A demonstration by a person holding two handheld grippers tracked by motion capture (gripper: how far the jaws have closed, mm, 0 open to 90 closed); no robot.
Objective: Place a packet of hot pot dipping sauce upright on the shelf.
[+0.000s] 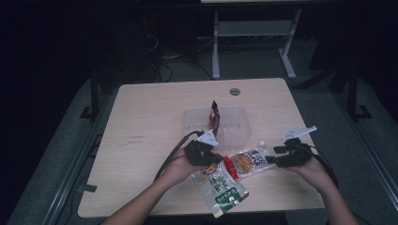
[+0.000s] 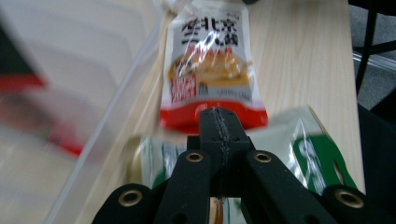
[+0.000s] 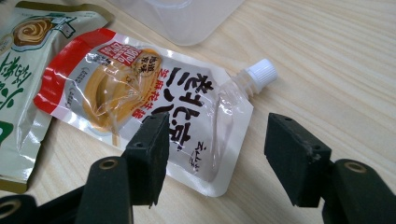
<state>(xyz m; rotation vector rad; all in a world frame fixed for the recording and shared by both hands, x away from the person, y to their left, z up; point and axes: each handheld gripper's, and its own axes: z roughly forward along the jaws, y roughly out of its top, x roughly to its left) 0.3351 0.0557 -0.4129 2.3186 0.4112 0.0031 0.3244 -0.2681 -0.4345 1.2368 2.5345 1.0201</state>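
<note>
**One packet in the tray, two pouches left on the table**

Nearest the person, the green pouch [image 1: 219, 187] lay flat at the table's front edge, with the left gripper [image 1: 202, 153] over its upper end. In the left gripper view that gripper's jaws stood fully closed, pad against pad; whether they pinched a corner of the green pouch [image 2: 308, 149] could not be told, since the pouch showed behind and to either side of them but no film showed in the seam. Just beyond, the red spouted pouch [image 1: 246, 162] lay flat on the wood, its red end touching or overlapping the green pouch. The right gripper [image 1: 281, 157] sat at its capped end with jaws standing well apart and nothing between the pads: in the right gripper view the red spouted pouch [image 3: 144, 107] lay on the table behind the jaw tips, untouched.

Farther back, the clear plastic tray [image 1: 234, 123] held one dark red packet [image 1: 215, 117], standing on edge inside it.

By my reading, the work was loading the tray: one item was in, and both pouches were yet to be lifted and placed there.
</note>
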